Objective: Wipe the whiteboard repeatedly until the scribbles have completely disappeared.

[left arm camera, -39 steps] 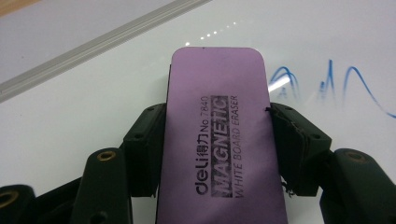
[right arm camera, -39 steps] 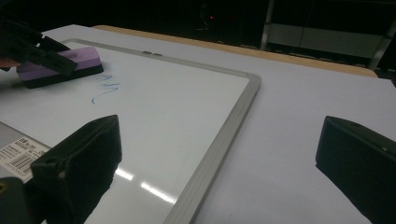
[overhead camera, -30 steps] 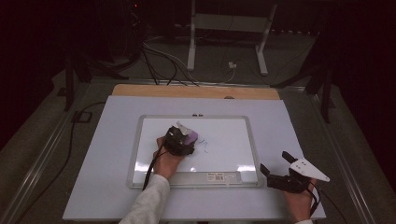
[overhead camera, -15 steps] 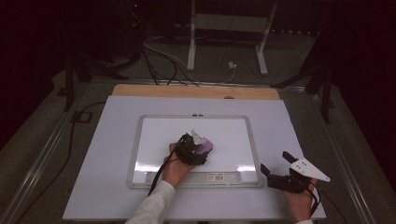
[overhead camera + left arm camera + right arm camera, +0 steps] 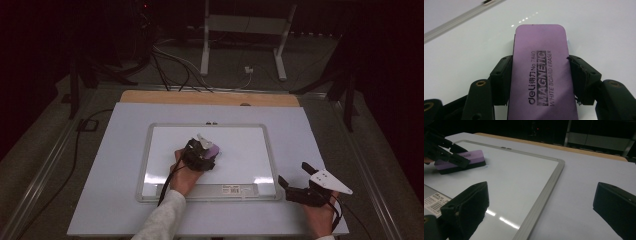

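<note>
step: wiping whiteboard (image 5: 250,150) | left gripper (image 5: 202,152) fingers clamp purple eraser (image 5: 541,75) mid-board | right gripper (image 5: 300,186) fingers spread, empty, off board's near-right corner | next: likely flat, even strokes across board

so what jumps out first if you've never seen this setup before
The purple whiteboard eraser stands out most: the left gripper clamps it from both sides and holds it flat on the whiteboard, near the board's middle. Next comes the right gripper, jaws wide apart and holding nothing, resting off the board's lower right corner on the pale table cover. Beyond the table the room is dark.
</note>
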Tool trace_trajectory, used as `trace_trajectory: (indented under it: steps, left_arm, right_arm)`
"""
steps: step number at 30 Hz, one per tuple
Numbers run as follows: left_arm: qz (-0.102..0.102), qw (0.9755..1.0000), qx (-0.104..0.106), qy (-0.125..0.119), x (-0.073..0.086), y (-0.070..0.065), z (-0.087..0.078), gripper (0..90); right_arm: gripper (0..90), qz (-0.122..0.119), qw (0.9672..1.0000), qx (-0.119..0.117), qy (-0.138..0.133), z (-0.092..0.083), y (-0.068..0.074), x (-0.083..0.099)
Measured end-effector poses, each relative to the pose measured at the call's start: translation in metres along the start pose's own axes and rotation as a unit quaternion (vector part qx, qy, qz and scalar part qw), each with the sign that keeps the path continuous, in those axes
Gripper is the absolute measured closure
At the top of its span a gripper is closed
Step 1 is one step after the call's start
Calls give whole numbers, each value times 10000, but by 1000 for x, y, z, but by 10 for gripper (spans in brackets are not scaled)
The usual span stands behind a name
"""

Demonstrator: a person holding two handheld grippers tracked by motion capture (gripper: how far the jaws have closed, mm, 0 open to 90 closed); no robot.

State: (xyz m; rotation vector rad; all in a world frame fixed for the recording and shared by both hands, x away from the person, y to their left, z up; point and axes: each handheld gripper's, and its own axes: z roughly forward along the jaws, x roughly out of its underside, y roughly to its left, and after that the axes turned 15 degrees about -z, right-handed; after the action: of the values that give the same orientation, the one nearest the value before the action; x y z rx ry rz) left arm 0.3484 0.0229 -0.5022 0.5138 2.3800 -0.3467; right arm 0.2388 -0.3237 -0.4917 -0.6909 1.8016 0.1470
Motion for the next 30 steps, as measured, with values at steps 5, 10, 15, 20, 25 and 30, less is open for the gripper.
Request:
trace_trajectory:
  steps: [5,10,15,20,25,30]
  left_arm:
    - [270,9988,402,45,1,-18,3,416]
    - [145,9994,318,3,-1,-12,4,416]
    - [-87,9999,-50,-11,-4,7,3,416]
    - [-296,9990,-331,-12,-4,31,-1,416]
    - [-635,9963,-585,-52,-5,53,-4,416]
    - [-957,9930,-678,-158,-7,61,0,416]
  right_arm:
    - [7,-2,10000,0,2,0,0,0]
    - [7,13,10000,22,-12,-1,-1,0]
    - [7,21,10000,34,-11,-1,-2,1]
    - [7,28,10000,35,-1,-1,-2,1]
    - [7,28,10000,35,3,-1,-1,1]
    - [7,35,10000,23,23,-1,-1,1]
